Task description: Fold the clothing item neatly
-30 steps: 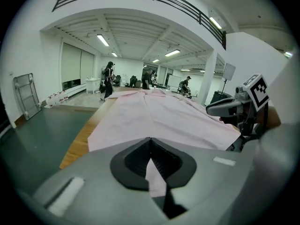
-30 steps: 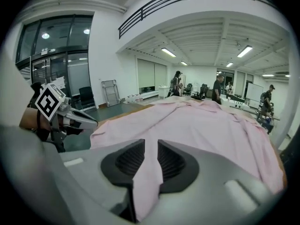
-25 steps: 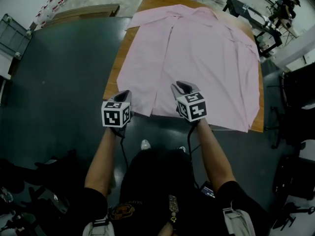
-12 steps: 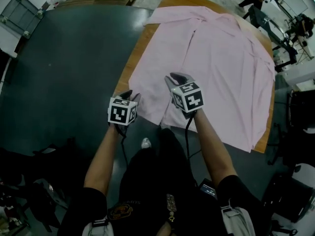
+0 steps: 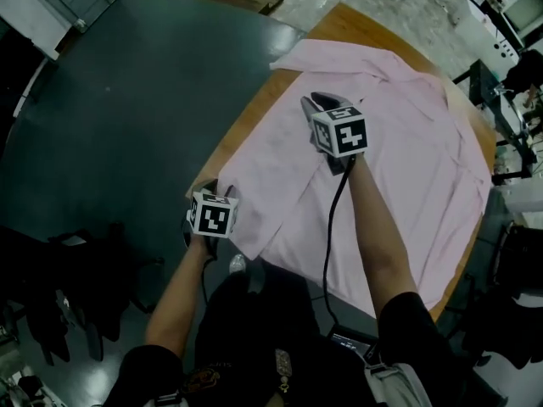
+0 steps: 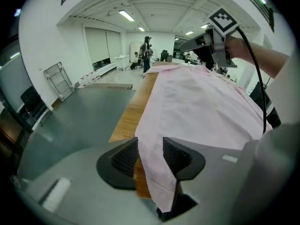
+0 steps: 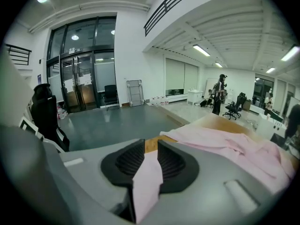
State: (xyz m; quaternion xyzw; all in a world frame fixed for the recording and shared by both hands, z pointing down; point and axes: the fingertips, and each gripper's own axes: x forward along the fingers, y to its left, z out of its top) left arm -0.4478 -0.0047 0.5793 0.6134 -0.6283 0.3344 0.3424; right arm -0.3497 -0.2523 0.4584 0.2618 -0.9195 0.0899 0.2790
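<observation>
first fold: right tool (image 7: 149,159) pinches the shirt (image 5: 399,159) hem; left tool (image 6: 150,154), jaws just opened loosely around fabric at the tabletop's (image 5: 339,22) near corner, probably needs to pinch it next.

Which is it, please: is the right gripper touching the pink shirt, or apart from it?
Touching. Its own view shows the right gripper closed on a fold of the pink shirt, with cloth pinched between both pads and no gap.
</observation>
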